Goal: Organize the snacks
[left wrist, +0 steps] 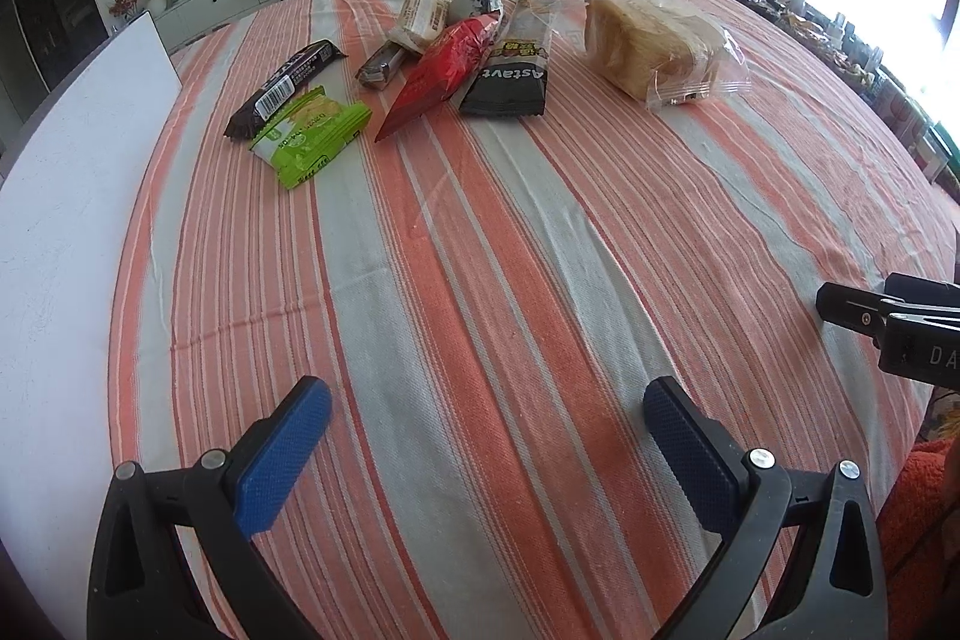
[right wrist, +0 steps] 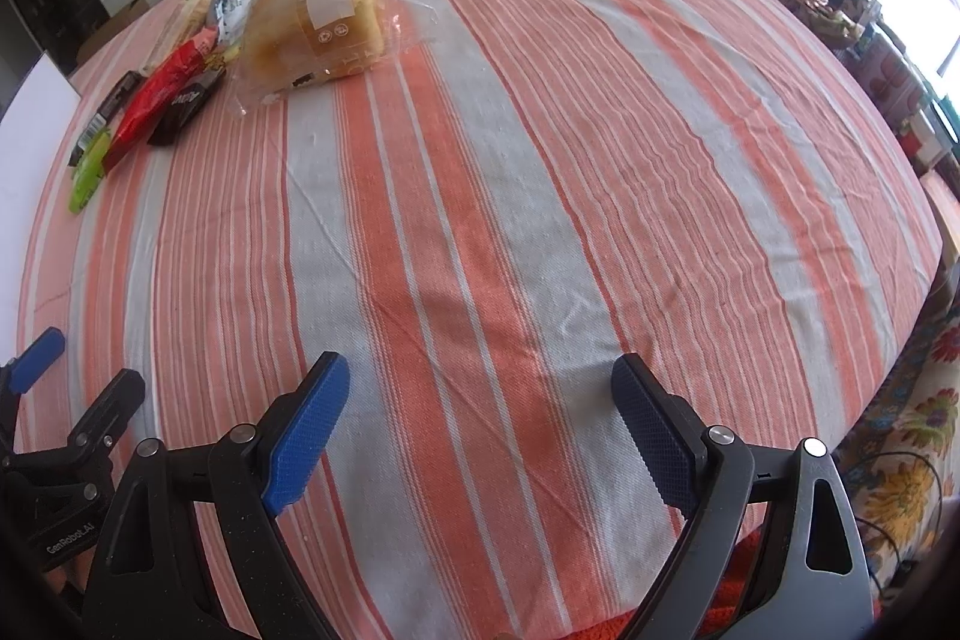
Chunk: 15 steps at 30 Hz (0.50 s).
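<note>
Your snack pile lies in the upper centre of the left view, well apart from your left gripper, whose fingers are spread and empty. Your right gripper hovers low over the striped cloth, likewise spread, with the bread bag at upper left.

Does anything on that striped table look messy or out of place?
Yes: the small packets lie jumbled. The red foil packet overlaps the black wrapper, all at different angles. The clear bag of bread sits apart. Nothing looks spilled or torn.
</note>
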### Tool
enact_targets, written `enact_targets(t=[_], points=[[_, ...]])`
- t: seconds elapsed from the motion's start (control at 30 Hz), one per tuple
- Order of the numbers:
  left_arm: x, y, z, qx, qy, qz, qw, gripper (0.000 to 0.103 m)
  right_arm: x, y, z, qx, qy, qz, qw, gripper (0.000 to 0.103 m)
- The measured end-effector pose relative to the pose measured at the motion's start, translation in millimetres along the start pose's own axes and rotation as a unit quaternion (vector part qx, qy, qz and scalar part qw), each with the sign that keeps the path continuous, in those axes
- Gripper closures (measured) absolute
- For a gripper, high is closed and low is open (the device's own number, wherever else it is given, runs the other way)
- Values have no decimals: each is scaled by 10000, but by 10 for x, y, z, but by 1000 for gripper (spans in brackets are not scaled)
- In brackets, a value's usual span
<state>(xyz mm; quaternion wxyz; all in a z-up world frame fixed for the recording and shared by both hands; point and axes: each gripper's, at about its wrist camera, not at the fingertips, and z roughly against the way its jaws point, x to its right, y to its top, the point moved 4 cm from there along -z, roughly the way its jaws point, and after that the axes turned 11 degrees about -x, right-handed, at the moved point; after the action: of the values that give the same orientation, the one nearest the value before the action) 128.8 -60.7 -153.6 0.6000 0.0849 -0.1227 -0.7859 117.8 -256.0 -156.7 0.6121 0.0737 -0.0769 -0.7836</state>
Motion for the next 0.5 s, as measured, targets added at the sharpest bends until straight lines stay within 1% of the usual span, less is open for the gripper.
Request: enact_targets(t=[0.03,0.07,0.1,0.2,0.23,0.27,0.3,0.37,0.43,0.5], points=[[-32,35,57,-65,-105,21,9999,0,0,2,0,4,3,-2,10000,11],[-62,96,163,1,-185,46,9998,0,1,1,1,8,6,-6,10000,11],[-108,188,276,104,-186,78,9997,0,1,2,1,9,6,-9,10000,11],[-286,581,641,435,51,140,9989,0,3,1,0,4,4,2,10000,11],[-357,727,713,498,182,129,9985,0,3,1,0,3,5,3,10000,11],[-419,860,725,477,296,101,9984,0,1,-2,0,5,6,-2,10000,10],[-487,992,674,338,384,46,9987,0,1,-1,0,5,7,-2,10000,10],[-619,1197,442,-155,552,-44,9983,2,0,-2,-1,6,6,-7,10000,10],[-701,1318,234,-325,687,-146,9970,4,0,-1,-2,7,7,-8,10000,10],[-752,1366,18,-437,697,-268,9963,4,-2,-3,-2,7,6,-6,10000,10]])
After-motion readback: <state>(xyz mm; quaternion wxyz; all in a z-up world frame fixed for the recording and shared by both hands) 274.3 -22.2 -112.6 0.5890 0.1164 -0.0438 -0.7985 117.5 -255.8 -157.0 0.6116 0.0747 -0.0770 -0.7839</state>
